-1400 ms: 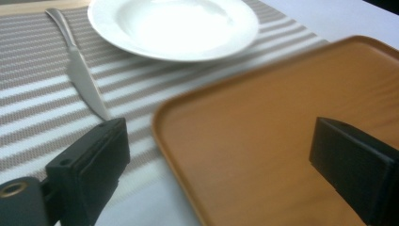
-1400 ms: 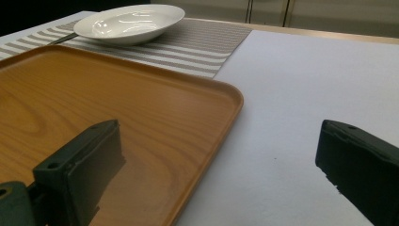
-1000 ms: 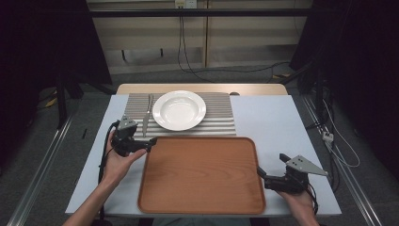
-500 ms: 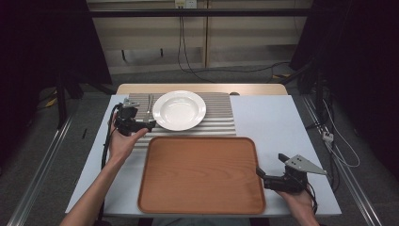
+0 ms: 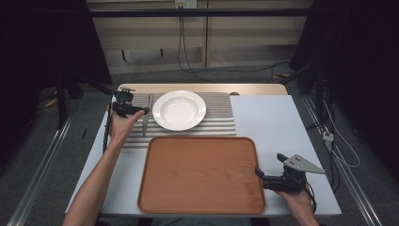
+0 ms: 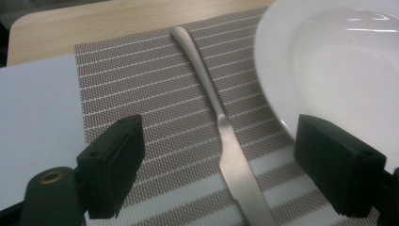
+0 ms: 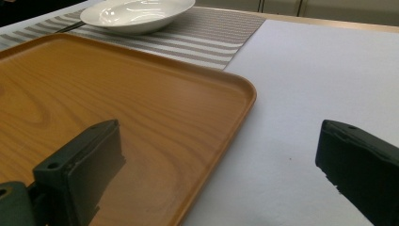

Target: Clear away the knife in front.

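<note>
A: What sits nearest the person?

B: The right tool point(image 5: 264, 178), low at the table's point(image 5: 277, 122) right side, jaws apart, 1 jaw over the right rim of the wooden tray point(image 5: 202, 174) and the other over the white table cover point(image 7: 320, 94).

A: Is anything on the tray?

B: Nothing; its wood is bare.

A: And beyond it?

B: A striped placemat point(image 5: 221, 117) carrying a white plate point(image 5: 179, 110), with a metal utensil point(image 6: 221, 127) lying just left of the plate.

A: Where is the left tool?

B: The left tool point(image 5: 141, 111) hovers over the placemat's left part, jaws apart, straddling the utensil without touching it; the plate's rim lies beside 1 jaw.
</note>
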### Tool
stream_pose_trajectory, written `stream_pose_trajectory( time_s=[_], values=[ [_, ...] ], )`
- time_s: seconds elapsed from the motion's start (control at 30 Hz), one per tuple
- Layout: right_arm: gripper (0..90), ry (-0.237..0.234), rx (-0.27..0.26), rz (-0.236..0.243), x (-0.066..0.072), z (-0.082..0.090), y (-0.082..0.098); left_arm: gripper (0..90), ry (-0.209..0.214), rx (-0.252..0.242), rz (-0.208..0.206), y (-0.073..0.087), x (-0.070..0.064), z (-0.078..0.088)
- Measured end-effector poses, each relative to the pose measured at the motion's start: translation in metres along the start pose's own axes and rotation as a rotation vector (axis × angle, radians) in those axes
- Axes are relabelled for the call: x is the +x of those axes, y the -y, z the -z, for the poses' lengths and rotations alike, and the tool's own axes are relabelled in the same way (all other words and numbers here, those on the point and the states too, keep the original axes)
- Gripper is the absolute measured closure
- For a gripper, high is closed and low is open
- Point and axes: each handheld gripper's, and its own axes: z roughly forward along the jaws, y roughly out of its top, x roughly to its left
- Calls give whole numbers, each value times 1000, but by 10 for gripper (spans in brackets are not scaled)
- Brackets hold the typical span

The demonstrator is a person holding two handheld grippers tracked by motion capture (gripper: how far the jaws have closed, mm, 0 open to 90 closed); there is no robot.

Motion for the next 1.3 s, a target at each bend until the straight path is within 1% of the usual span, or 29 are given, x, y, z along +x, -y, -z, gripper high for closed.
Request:
stream_pose_trajectory(
  time_s=[0.03, 0.07, 0.17, 0.2, 0.27, 0.3, 0.33, 0.37, 0.4, 0.47, 0.5, 0.53, 0.63, 0.67, 0.7, 0.73, 0.77, 0.83, 0.93, 0.97, 1.0, 1.07, 1.13, 1.17, 1.2, 1.3],
  values=[
    [9, 0, 3, 4, 0, 0, 0, 191, 6, 6, 6, 0, 2, -4],
    [10, -1, 4, 4, 1, 0, 0, 228, 1, 11, 9, -1, 4, -8],
    [10, -1, 6, 4, 1, 0, 1, 276, -16, -1, 14, -2, 5, -17],
    [10, -3, 6, 3, 0, 0, 1, 302, -20, -2, 6, -3, 5, -18],
    [10, 1, 6, 0, -1, 0, 1, 335, -17, 5, 6, -7, 4, -23],
    [10, 1, 7, -1, -1, 0, 1, 350, -24, 6, 0, -9, 3, -24],
    [10, 2, 7, -2, -1, 0, 1, 360, -34, -9, -7, -11, 2, -25],
    [10, 2, 7, -1, -1, 0, 1, 385, -36, -19, -18, -13, 0, -26],
    [11, 3, 7, -1, 0, 0, 1, 421, -42, -23, -20, -15, -1, -28],
    [11, 2, 7, 3, 0, 0, 1, 427, -26, -11, -12, -17, -2, -32],
    [11, 4, 6, 1, 0, 0, 1, 435, -24, -3, -6, -18, -3, -35],
    [11, 5, 8, 1, -1, 0, 1, 455, -19, 4, -6, -19, -3, -37],
    [11, 3, 6, -1, -1, 0, 1, 516, -21, 30, 6, -19, -4, -45],
    [11, 3, 5, 1, -1, 0, 1, 544, -28, 42, 0, -18, -3, -47],
    [11, 2, 4, 2, 0, 1, 1, 564, -49, 54, 0, -17, -3, -48],
    [11, 1, 3, 3, 0, 1, 1, 587, -54, 55, 7, -16, -2, -49],
    [11, 1, 1, 4, 0, 1, 1, 628, -43, 57, 20, -15, 0, -51],
    [11, 2, 1, 2, -1, 1, 1, 651, -28, 54, 50, -15, 1, -52],
    [11, 2, 2, -1, -1, 1, 1, 664, -24, 65, 30, -15, 0, -53],
    [11, 2, 3, -1, -1, 1, 1, 674, -18, 75, 23, -16, -1, -54],
    [11, 4, 5, -2, -1, 1, 1, 683, -23, 78, 21, -15, -2, -56],
    [11, 3, 4, 0, -1, 1, 1, 706, -18, 96, 9, -16, -4, -58],
    [11, 1, 2, 0, -1, 1, 1, 729, -27, 90, 8, -15, -7, -60],
    [11, 2, 2, 1, -1, 1, 1, 732, -34, 98, -10, -16, -8, -59],
    [11, 3, 2, 1, 0, 1, 1, 757, -35, 103, -23, -16, -9, -59],
    [11, 3, 3, 4, 0, 2, 1, 766, -41, 101, -28, -16, -10, -59]
  ],
)
